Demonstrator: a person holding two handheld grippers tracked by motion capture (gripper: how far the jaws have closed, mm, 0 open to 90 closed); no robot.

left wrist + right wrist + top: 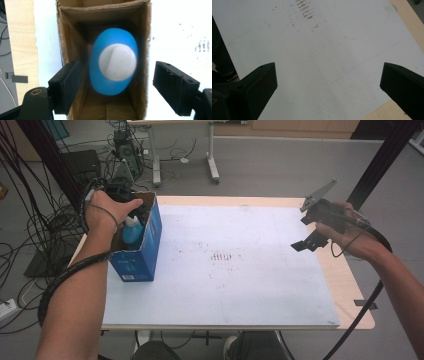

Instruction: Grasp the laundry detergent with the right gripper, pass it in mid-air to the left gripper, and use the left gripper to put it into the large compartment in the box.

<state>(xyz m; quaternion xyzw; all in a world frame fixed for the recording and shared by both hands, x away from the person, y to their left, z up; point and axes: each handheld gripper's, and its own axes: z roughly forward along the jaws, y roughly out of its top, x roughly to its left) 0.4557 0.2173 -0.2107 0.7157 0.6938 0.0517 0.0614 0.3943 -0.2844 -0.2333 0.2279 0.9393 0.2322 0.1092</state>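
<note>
Bottle stands in box, left gripper apart above it, right gripper apart, idle; careless withdrawal could snag and tip the box.

Bright, even light; glaring white board, blurred bottle.

Blue bottle, white cap, blue box.
</note>
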